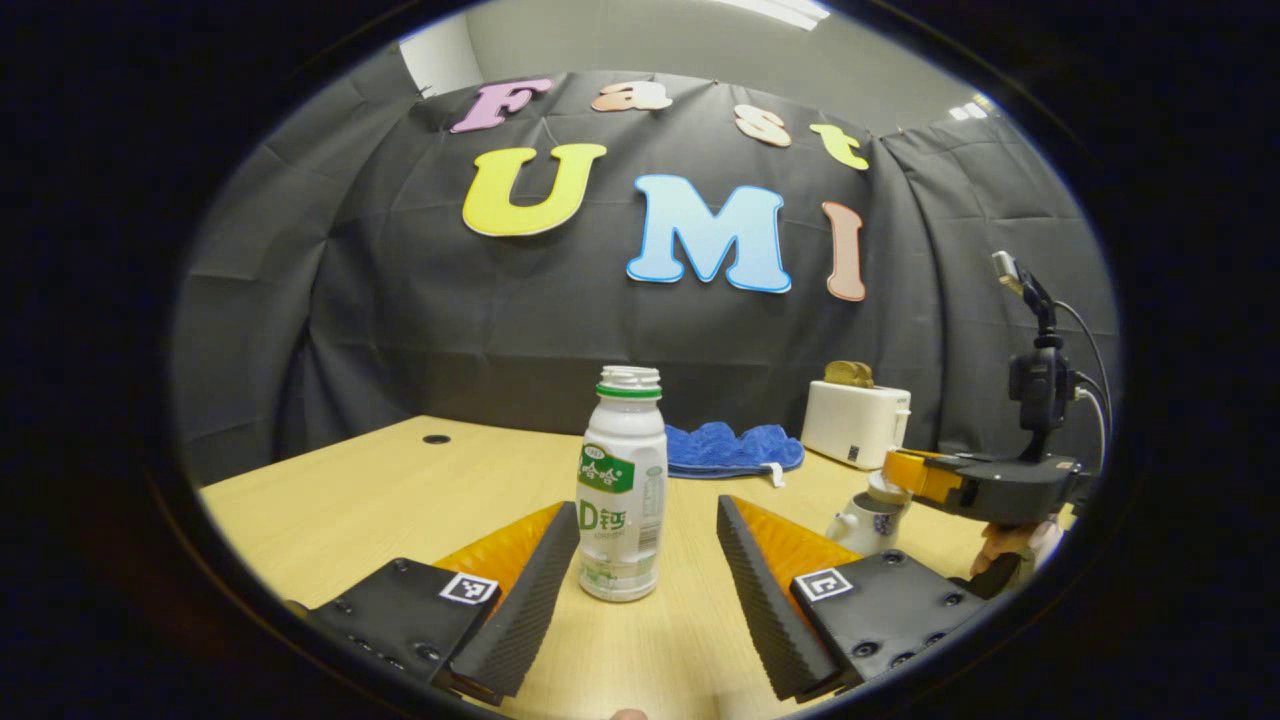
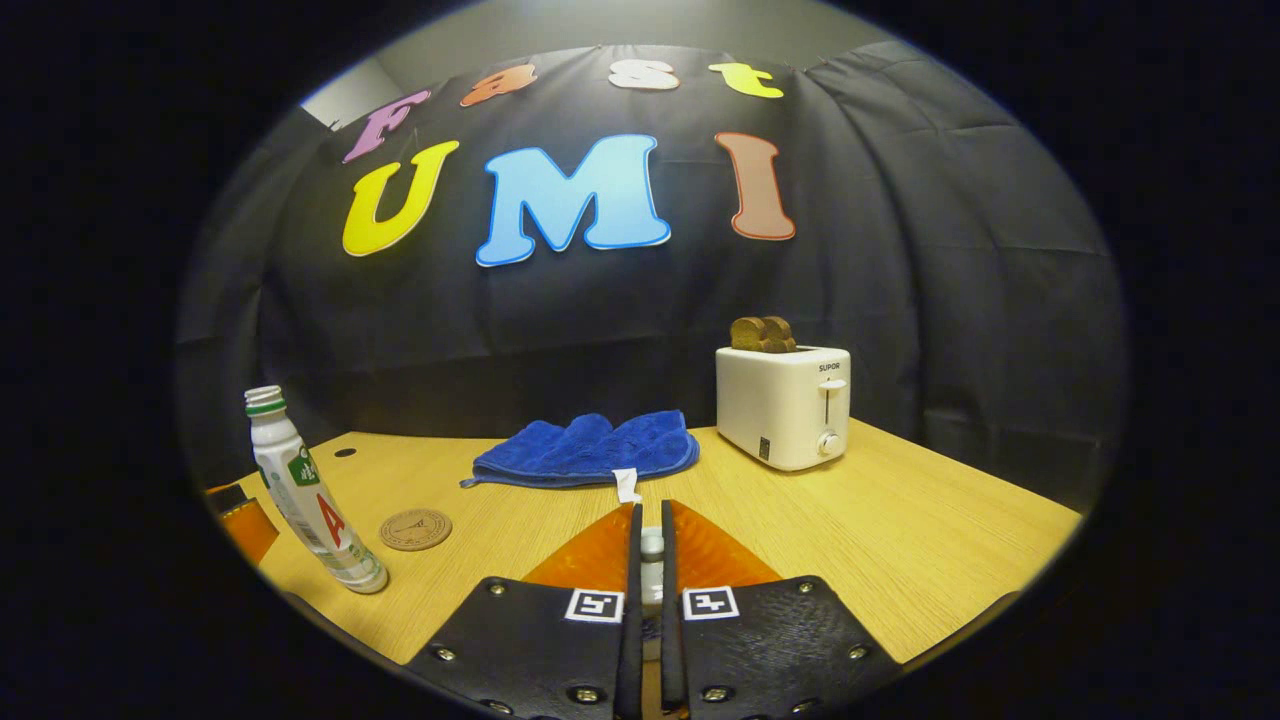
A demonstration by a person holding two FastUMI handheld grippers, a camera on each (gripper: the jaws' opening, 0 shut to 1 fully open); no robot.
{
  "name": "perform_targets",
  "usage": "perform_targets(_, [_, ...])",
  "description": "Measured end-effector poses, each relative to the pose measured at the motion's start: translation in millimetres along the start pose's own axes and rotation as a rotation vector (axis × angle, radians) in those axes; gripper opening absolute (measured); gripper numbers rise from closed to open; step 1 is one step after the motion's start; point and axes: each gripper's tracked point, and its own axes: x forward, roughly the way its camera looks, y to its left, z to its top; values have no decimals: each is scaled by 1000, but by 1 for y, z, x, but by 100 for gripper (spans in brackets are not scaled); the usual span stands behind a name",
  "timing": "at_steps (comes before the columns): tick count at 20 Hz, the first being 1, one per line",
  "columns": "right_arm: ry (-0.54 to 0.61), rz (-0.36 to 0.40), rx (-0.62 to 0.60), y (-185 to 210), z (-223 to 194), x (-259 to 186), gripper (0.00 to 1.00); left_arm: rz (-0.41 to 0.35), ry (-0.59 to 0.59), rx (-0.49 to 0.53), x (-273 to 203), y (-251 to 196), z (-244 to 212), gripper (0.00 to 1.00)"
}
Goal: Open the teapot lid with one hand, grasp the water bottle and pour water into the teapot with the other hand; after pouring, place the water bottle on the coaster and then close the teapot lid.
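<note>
While the left gripper [image 1: 648,560] is sitting open around the bottle [image 1: 622,485], the right gripper's [image 2: 650,560] fingers are pinching the teapot lid [image 2: 652,545].

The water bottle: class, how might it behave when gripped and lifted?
The water bottle stands tall on a narrow base, so a nudge would probably tip it. It has no cap, so tilting may spill. Its smooth plastic wall might slip or flex between the left gripper fingers.

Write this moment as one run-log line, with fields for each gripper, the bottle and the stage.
left gripper: open around water bottle | right gripper: shut on teapot lid knob | bottle: upright on table, uncapped | stage: before pouring
</note>
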Motion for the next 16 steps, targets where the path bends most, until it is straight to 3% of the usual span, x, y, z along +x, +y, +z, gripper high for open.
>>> perform_targets(4, [-4,-15,23,-8,0,-3,7,-7,0,10,8,-2,-1,96])
perform_targets(5, [-4,-17,29,-10,-1,-3,7,-8,6,13,10,-1,-2,92])
perform_targets(8, [-16,-30,48,-16,3,-5,7,-25,18,19,19,-5,-7,96])
perform_targets(9, [-23,-34,49,-19,4,-6,7,-28,23,24,22,-6,-7,92])
perform_targets(10, [-27,-36,50,-20,6,-6,7,-30,28,32,25,-6,-9,96])
perform_targets(16, [-26,-20,62,-18,6,-8,7,-4,36,62,40,2,-12,92])
